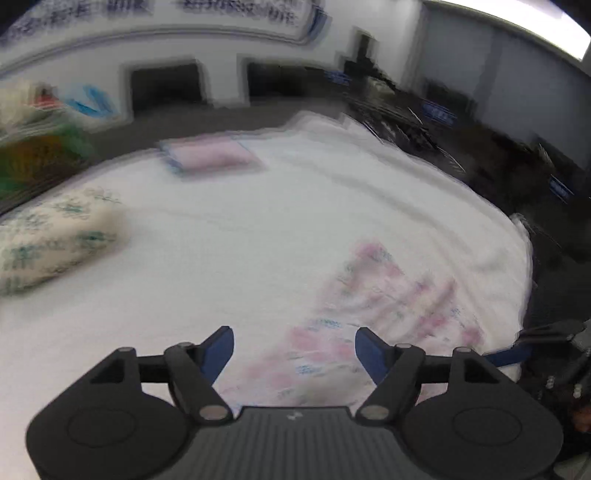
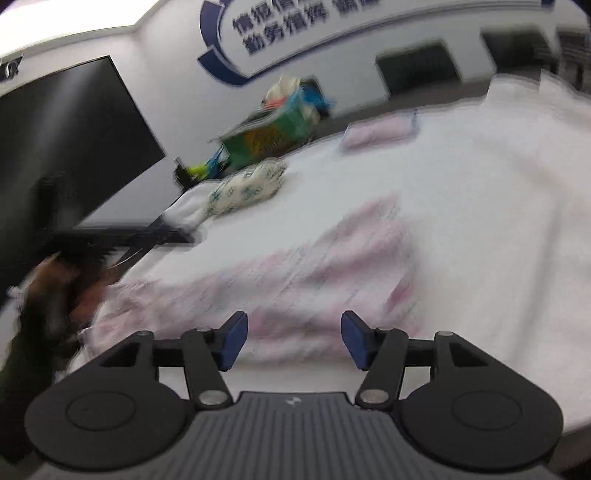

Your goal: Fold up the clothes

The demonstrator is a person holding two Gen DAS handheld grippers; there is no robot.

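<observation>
Only readable text is on the wall [image 2: 177, 74] ahead of my right tongs: big dark-blue Chinese chars inside a blue curved border [image 2: 218, 62]. Top row starts 情报信 [image 2: 258, 20], rest blurred/cut off. 2nd row starts 勤务指挥 [image 2: 286, 31], then more chars too smeared to read. From my left tongs the same lettering [image 1: 236, 11] is just blue blur, unreadable.

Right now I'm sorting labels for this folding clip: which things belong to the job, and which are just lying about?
Job:
pink floral garment, spread flat
left gripper, open
right gripper, open
white cloth-covered table

Lying about:
folded pink item
green-patterned bundle
green box of clutter
dark screen
</observation>
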